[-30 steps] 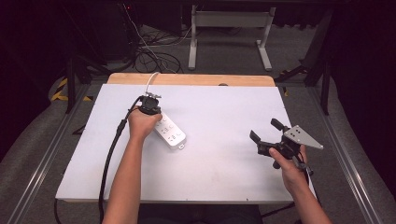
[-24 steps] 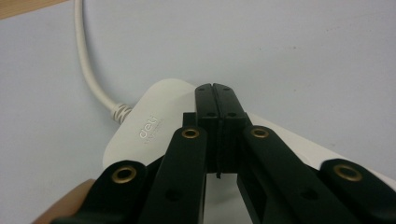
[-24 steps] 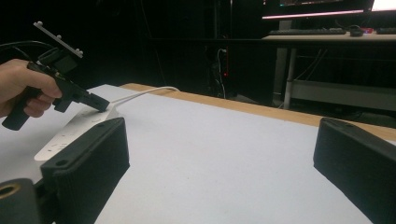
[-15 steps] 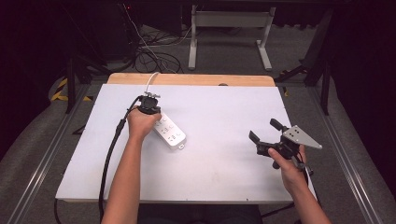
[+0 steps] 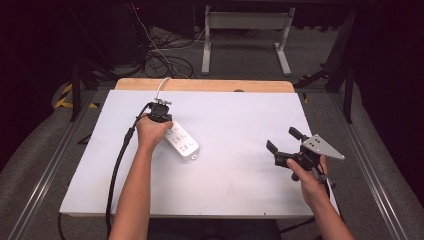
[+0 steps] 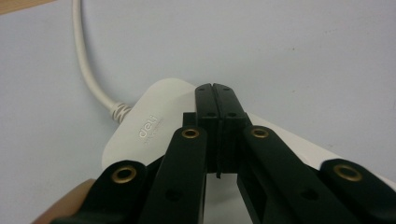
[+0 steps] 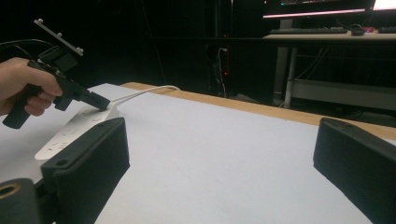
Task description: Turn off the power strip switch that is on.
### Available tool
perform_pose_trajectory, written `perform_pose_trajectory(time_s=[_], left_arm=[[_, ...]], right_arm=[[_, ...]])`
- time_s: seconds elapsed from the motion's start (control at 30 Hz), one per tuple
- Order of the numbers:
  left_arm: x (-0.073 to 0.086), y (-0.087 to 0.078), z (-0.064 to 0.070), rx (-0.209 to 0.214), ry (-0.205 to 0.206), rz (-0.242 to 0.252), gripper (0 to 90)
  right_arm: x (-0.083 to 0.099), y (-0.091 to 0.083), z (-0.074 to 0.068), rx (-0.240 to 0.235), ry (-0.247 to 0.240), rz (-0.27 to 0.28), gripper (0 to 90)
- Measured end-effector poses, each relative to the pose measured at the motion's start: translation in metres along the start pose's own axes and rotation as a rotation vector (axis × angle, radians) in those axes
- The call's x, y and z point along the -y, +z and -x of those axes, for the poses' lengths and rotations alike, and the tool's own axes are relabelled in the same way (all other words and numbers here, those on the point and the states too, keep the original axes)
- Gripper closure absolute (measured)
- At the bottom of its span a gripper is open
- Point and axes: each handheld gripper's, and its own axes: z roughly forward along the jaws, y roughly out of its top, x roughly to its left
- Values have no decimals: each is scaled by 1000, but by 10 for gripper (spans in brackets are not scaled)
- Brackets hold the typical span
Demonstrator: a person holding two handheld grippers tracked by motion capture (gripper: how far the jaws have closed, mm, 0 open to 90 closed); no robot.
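Lighting: even overhead light on the white-topped desk with pale wooden far edge [image 5: 240,170]; surroundings fall to near black. Shadows: soft and short. Glare: none strong. Focus: high view slightly soft; in the left gripper view the matt black two-jaw left gripper [image 6: 215,88] is sharp at its tips, blurred at bottom; right gripper view blurs its near jaws.

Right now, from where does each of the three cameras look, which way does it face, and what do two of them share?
High view: above the person's side, facing forward and down on the white rectangular table; both forearms, left tool, right tool.
Left gripper view: on the left tool, facing down its shut jaws onto the white plastic power strip.
Right gripper view: on the right tool, facing across the table; open jaws.
Shared: the right gripper view and high view both show the left hand at the strip.
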Motion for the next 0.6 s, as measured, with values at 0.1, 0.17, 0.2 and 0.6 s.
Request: perform_pose_trajectory(time_s=[0.1,0.17,0.2,0.6], left_arm=[[0,0,0,4,7,3,900],[0,0,0,2,26,4,900],[-1,0,0,2,28,2,900],[-4,0,-11,56,-12,10,900]], right_arm=[[0,0,0,1,-1,1,40],[0,0,0,0,0,0,40],[0,0,0,2,0,-3,40],[1,0,0,-3,15,0,40]])
